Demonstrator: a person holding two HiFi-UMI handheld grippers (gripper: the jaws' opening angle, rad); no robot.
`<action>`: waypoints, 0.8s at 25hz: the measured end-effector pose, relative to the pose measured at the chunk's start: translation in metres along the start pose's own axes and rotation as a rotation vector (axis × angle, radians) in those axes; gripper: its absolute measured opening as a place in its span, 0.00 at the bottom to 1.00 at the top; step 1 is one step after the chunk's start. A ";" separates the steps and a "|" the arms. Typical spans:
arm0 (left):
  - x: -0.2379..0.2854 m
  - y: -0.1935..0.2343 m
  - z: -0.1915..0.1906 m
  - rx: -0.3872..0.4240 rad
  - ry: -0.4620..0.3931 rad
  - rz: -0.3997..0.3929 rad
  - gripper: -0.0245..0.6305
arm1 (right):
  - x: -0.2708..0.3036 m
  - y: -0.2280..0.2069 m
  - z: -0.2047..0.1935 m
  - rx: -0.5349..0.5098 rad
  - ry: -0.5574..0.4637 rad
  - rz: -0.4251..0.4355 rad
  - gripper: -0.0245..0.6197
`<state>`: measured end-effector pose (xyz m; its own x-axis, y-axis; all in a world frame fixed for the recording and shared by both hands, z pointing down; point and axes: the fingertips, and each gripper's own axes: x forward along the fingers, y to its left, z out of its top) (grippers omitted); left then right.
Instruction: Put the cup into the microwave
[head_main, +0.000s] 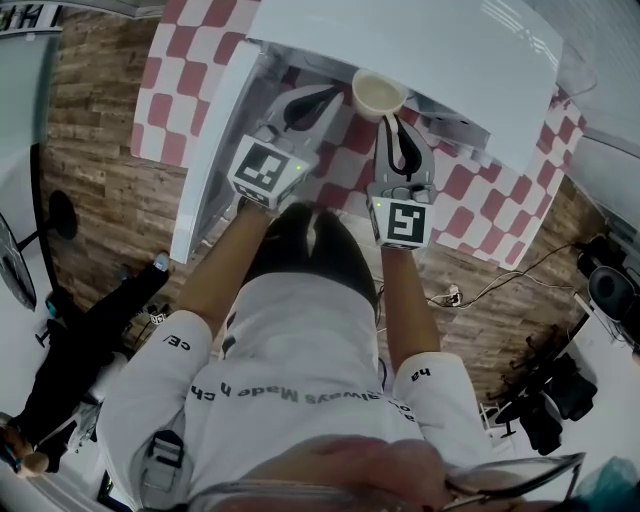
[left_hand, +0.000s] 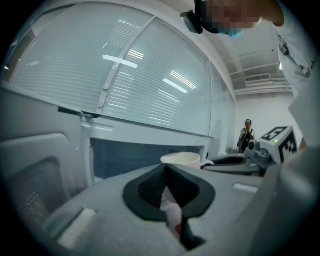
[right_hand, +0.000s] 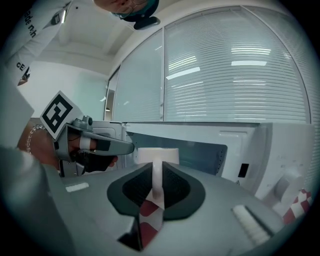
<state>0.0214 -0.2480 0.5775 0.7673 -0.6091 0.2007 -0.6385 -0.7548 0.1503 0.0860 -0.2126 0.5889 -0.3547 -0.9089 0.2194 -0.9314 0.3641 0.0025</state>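
Right gripper (right_hand: 156, 172): jaws shut on the thin handle of the white cup (right_hand: 157, 155), which stands upright just beyond the fingertips with its mouth up; the head view shows the same gripper (head_main: 393, 128) and the cup (head_main: 378, 93) held clear of the surface, right at the microwave's open front. Whether the cup has crossed into the cavity cannot be told. Left gripper (left_hand: 165, 170): jaws closed tip to tip, nothing between them, only a sliver of red-and-white cloth seen through the gap below; in the head view it (head_main: 318, 98) lies just to the left of the cup, apart from it, also pointing into the opening. From the left gripper view the cup (left_hand: 182, 159) shows beyond the jaws, beside the right gripper's body. Microwave (head_main: 420, 45): white, its door (head_main: 212, 150) swung open on the left, its dark cavity (right_hand: 197, 150) facing both grippers. Tablecloth (head_main: 165, 75): red-and-white checks, under the microwave. Floor (head_main: 90, 170): wood planks, around the table. Window blinds (right_hand: 235, 70): behind the microwave. Bystander (left_hand: 246, 132): standing far off in the room behind the right gripper.
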 end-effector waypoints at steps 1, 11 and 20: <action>0.003 0.002 -0.002 -0.002 0.002 0.002 0.04 | 0.003 -0.002 -0.001 0.002 0.000 -0.002 0.10; 0.026 0.026 -0.018 -0.002 0.019 0.017 0.04 | 0.037 -0.014 -0.005 -0.006 -0.015 -0.010 0.10; 0.044 0.034 -0.025 0.005 0.018 0.012 0.04 | 0.059 -0.026 -0.009 0.007 -0.028 -0.029 0.10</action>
<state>0.0315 -0.2941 0.6157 0.7583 -0.6137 0.2199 -0.6473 -0.7486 0.1434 0.0904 -0.2740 0.6111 -0.3292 -0.9246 0.1917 -0.9420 0.3357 0.0016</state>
